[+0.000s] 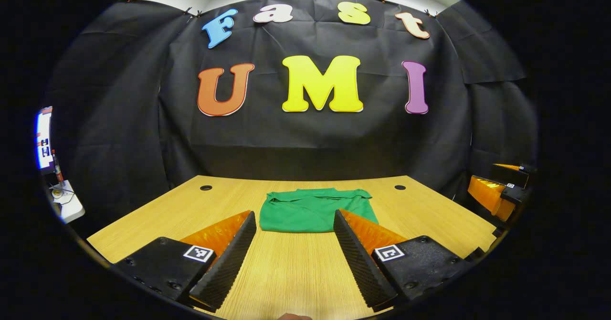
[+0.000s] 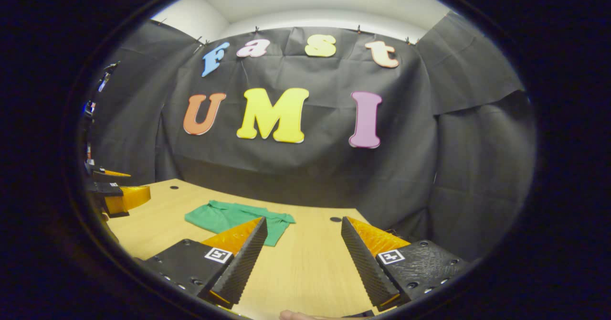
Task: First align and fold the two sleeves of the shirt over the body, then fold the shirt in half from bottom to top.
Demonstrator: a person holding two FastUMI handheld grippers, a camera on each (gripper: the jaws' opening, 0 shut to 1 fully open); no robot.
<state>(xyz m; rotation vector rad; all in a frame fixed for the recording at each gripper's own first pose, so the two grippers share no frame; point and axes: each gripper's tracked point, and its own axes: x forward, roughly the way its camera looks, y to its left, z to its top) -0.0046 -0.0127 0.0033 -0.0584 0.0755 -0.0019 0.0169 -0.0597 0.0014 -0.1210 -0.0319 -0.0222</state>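
Both grippers, left gripper (image 1: 295,248) and right gripper (image 2: 303,255), are spread and empty above the table (image 1: 429,210). Green shirt (image 1: 315,210) lies compactly folded at the table's far middle, apparently finished. Recommendation: check edges align; re-pinch corners only if uneven.

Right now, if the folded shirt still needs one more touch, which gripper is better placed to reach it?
Left, probably. In the left gripper view the open left gripper faces the green shirt straight ahead on the table. In the right gripper view the open right gripper points past the shirt, which lies off to one side.
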